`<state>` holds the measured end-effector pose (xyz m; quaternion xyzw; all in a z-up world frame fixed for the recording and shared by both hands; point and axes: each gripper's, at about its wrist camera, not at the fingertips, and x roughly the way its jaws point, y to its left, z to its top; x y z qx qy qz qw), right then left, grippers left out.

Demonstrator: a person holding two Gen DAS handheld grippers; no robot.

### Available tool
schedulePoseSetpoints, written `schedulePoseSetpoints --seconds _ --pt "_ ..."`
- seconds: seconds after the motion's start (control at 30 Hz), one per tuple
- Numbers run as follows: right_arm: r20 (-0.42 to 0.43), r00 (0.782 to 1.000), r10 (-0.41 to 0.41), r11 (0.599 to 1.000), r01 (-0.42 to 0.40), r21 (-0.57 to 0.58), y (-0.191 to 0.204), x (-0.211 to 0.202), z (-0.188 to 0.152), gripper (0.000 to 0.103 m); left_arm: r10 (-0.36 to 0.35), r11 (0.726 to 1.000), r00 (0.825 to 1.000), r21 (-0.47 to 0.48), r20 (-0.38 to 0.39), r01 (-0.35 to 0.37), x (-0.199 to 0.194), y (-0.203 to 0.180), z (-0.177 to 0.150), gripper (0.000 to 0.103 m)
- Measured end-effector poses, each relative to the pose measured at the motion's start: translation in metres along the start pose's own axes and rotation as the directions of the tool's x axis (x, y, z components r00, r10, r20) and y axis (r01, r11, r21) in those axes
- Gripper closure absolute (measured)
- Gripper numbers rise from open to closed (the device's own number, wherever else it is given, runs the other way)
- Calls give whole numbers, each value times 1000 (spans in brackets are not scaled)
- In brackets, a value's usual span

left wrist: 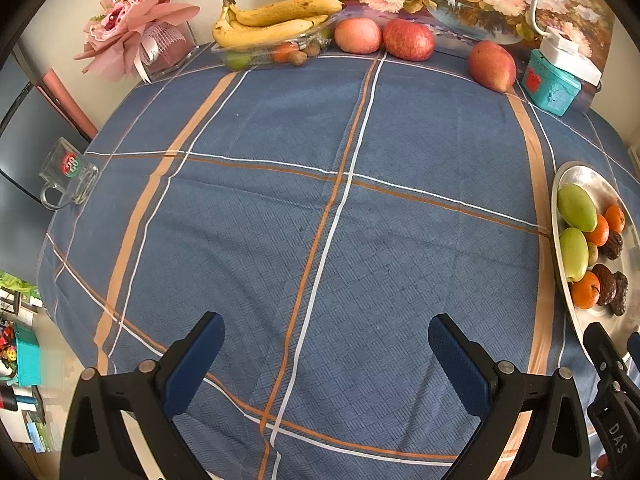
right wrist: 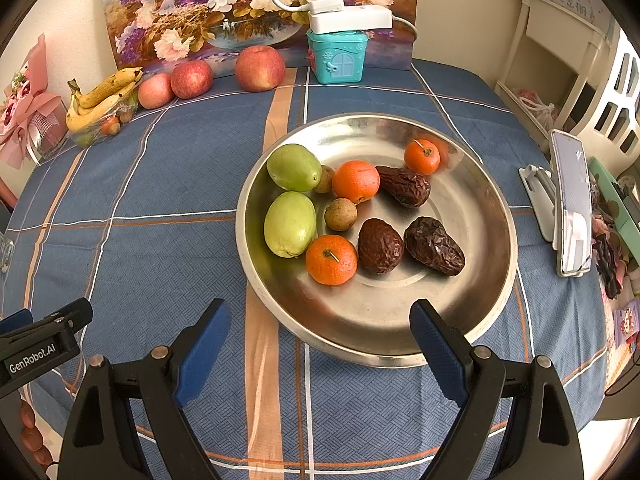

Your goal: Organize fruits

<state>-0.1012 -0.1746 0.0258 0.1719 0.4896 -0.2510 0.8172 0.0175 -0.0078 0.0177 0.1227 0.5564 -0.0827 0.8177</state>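
A round metal plate [right wrist: 480,200] on the blue checked cloth holds two green fruits [right wrist: 290,224], three oranges [right wrist: 331,260], three dark dates [right wrist: 434,246] and two small brown fruits [right wrist: 341,214]. My right gripper [right wrist: 320,356] is open and empty just in front of the plate's near rim. My left gripper [left wrist: 326,364] is open and empty over bare cloth, left of the plate [left wrist: 588,176]. At the table's far edge lie three red apples [left wrist: 408,40] and a clear tray with bananas [left wrist: 272,24] on top.
A teal toy house [right wrist: 338,56] with a white lamp base stands at the back by a flower painting. A phone on a stand [right wrist: 572,204] is right of the plate. A glass mug [left wrist: 68,176] sits at the left edge, a pink bouquet [left wrist: 132,28] at the back left.
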Motion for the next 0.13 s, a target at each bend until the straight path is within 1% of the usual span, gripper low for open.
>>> schedulePoseSetpoints --seconds 0.13 --pt "0 1000 -2 1000 2 8 -1 0 -1 12 -13 1000 1000 2 6 13 -2 1 0 0"
